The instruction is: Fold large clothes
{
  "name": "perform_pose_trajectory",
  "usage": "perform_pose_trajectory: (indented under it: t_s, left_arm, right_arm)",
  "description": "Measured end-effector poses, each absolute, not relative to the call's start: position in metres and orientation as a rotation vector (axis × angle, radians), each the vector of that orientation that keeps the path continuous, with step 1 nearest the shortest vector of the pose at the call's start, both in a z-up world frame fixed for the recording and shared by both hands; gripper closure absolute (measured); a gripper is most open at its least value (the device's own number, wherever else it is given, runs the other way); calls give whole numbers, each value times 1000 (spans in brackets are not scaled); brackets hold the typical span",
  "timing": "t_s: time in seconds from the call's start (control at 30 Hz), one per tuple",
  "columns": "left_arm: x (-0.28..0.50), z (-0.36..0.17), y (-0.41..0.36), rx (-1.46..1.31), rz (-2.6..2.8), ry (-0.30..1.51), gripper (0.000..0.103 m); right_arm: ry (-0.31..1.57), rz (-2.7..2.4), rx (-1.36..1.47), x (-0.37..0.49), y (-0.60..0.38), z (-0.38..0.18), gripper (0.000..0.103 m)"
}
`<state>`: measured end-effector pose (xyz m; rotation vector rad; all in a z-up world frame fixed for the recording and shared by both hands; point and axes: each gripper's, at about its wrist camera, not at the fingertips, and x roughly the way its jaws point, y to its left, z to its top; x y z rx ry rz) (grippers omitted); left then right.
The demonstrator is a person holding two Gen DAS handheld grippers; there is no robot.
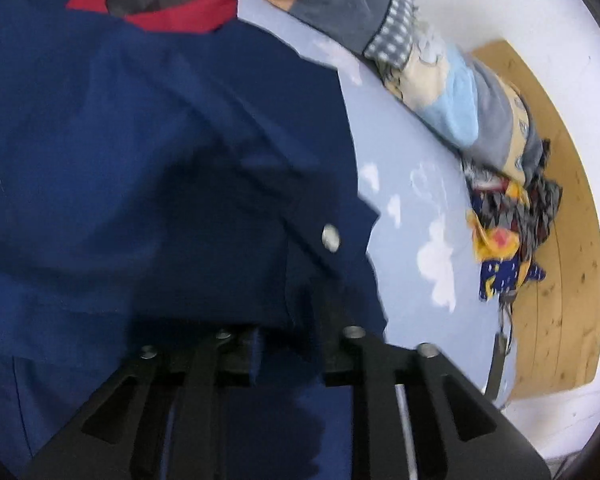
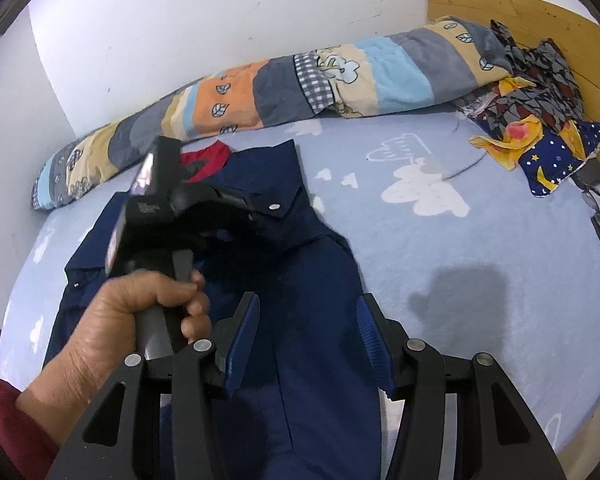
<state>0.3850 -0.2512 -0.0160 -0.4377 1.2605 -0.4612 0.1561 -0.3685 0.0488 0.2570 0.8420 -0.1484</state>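
Note:
A large navy blue jacket (image 2: 300, 264) with a red collar lining (image 2: 208, 162) lies on the light blue bed sheet (image 2: 440, 264). It fills the left wrist view (image 1: 140, 140), red collar (image 1: 156, 4) at the top. My left gripper (image 1: 288, 356) has navy cloth draped over and between its fingers near a silver snap (image 1: 331, 237); the fingertips are hidden. It also shows in the right wrist view (image 2: 236, 208), held by a hand over the jacket's cuff. My right gripper (image 2: 306, 332) is open above the jacket's lower part, holding nothing.
A rolled patchwork quilt (image 2: 300, 80) lies along the white wall. A heap of patterned clothes (image 2: 540, 120) sits by the wooden headboard (image 2: 540, 16). A grey cable (image 2: 460, 168) lies on the sheet.

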Motion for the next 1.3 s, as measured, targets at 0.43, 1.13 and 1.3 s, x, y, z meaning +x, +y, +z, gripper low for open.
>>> perform_pose_trajectory:
  t_s: [0.43,1.13,1.3]
  left_arm:
    - [295,7,-193,-204,-583,1151,43]
    - [151,-42,4,-134,-279,1207,44]
    - [129,-47,3,-12,-301,1140,36]
  right_arm:
    - [835,-134,193,159,-349,51,50]
    - [1063,27,125,135,-268,-34,50]
    - [1111,24,152,112,-255,-54,50]
